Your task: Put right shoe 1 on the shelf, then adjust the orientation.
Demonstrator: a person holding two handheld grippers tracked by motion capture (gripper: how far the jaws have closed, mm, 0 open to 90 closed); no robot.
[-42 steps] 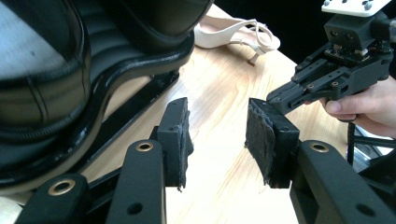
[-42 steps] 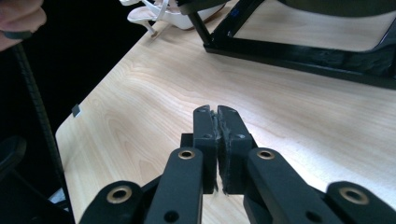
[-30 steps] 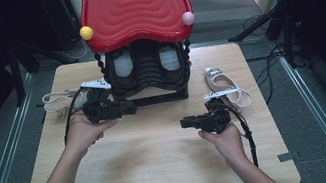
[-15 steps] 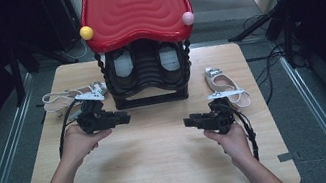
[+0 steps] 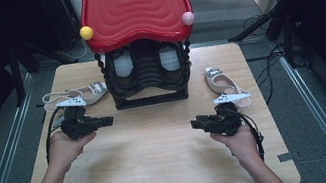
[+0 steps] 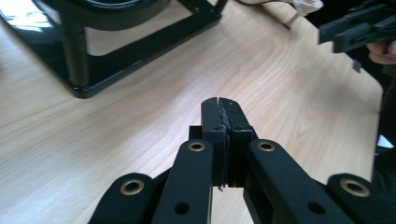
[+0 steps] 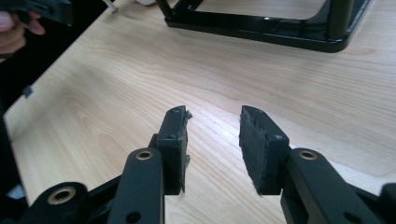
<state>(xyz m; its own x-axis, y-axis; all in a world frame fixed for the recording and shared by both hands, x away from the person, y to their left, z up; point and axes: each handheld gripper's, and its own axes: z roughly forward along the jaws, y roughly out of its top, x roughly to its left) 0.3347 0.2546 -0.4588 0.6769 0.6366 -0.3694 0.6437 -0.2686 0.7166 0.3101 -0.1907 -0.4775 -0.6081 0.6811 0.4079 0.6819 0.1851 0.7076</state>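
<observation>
Comparing with a second ago, we see the left gripper [image 5: 105,121] has drawn back from the black shoe rack with red wavy top [image 5: 148,81], its jaws just closed together on nothing. The right gripper [image 5: 197,124] holds its jaws apart, empty. Each pale strappy shoe lies untouched: left shoe [image 5: 75,95], right shoe [image 5: 223,86]. We judge the picking is not yet begun.

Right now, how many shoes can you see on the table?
2. One pale shoe lies at the table's left edge, beside the black rack. The other pale shoe lies right of the rack. More may be hidden under the red top.
</observation>
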